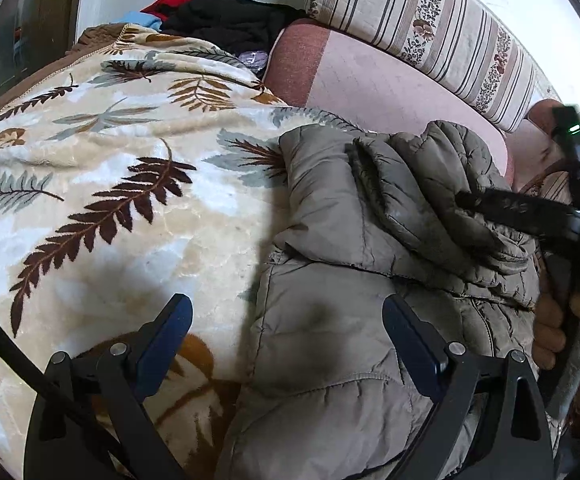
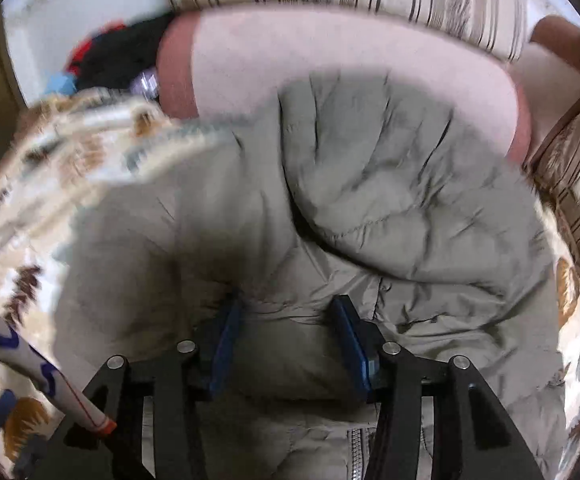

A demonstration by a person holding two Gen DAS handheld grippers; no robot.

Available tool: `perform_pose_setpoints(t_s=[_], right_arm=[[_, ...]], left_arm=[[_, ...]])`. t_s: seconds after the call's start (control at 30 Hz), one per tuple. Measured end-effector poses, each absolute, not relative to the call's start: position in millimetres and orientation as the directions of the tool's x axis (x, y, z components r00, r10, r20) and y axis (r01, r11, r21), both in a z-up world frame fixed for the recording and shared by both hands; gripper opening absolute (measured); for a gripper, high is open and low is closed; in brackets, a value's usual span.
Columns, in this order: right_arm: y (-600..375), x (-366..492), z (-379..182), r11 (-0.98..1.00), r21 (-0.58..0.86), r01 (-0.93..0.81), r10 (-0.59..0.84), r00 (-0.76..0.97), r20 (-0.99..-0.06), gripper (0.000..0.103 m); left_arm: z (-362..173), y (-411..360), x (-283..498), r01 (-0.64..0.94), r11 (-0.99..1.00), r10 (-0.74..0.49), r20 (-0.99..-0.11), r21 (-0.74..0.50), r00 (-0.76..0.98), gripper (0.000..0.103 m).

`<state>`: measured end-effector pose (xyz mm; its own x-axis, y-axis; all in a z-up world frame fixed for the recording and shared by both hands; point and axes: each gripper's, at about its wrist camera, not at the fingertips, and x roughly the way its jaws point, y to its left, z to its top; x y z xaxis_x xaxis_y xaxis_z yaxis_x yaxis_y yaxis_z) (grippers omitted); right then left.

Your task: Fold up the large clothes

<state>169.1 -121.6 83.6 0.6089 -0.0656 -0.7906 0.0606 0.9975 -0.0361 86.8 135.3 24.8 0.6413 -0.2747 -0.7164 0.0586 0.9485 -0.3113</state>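
A grey-olive puffer jacket (image 1: 369,248) lies bunched on a fern-patterned blanket (image 1: 110,168). My left gripper (image 1: 286,320) is open, hovering over the jacket's left edge; one finger is above the blanket, the other above the jacket. In the right wrist view the jacket (image 2: 369,184) fills the middle, blurred by motion. My right gripper (image 2: 288,312) has its fingers pressed into a fold of the jacket, with fabric between them and a gap still showing. The right gripper also shows at the far right of the left wrist view (image 1: 529,216), over the jacket's sleeve.
A pink cushion (image 1: 369,80) and a striped floral bolster (image 1: 429,28) lie behind the jacket. A pile of black, red and blue clothes (image 1: 218,16) sits at the back left. A patterned sofa arm (image 2: 577,184) is at the right.
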Motion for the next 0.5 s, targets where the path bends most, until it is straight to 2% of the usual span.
perform_pose_setpoints(t_s=[0.1,0.17,0.23,0.3,0.37,0.5], right_arm=[[-109.7,161.8,83.8,0.999,-0.026,0.045,-0.049,0.627,-0.778,0.053],[-95.4,167.2,61.7,1.000,-0.021,0.004,-0.020,0.568,-0.823,0.054],[-83.0,168.4,40.3,0.992,-0.120,-0.024,-0.087,0.555,-0.828,0.059],[-75.9,164.8,43.7,0.987,-0.157,-0.028,-0.112,0.574,-0.811,0.060],[-79.9,157.5,54.6,0.992,-0.123,-0.026,-0.086,0.574,-0.815,0.061],[-109.0,125.4,77.4,0.999,-0.044,-0.019,-0.025,0.578,-0.816,0.069]], left_arm=[[21.6,133.6,87.7,0.059,0.950,-0.273,-0.726,-0.307,0.631,0.095],[20.6,133.3,87.7,0.059,0.951,-0.271,-0.729,-0.302,0.628,0.095],[20.8,133.0,87.9,0.061,0.952,-0.269,-0.729,-0.299,0.629,0.095],[20.7,132.0,89.0,0.065,0.953,-0.268,-0.729,-0.295,0.629,0.095],[19.4,129.9,89.8,0.072,0.954,-0.271,-0.733,-0.292,0.623,0.095],[18.4,129.9,88.7,0.076,0.952,-0.278,-0.738,-0.295,0.614,0.095]])
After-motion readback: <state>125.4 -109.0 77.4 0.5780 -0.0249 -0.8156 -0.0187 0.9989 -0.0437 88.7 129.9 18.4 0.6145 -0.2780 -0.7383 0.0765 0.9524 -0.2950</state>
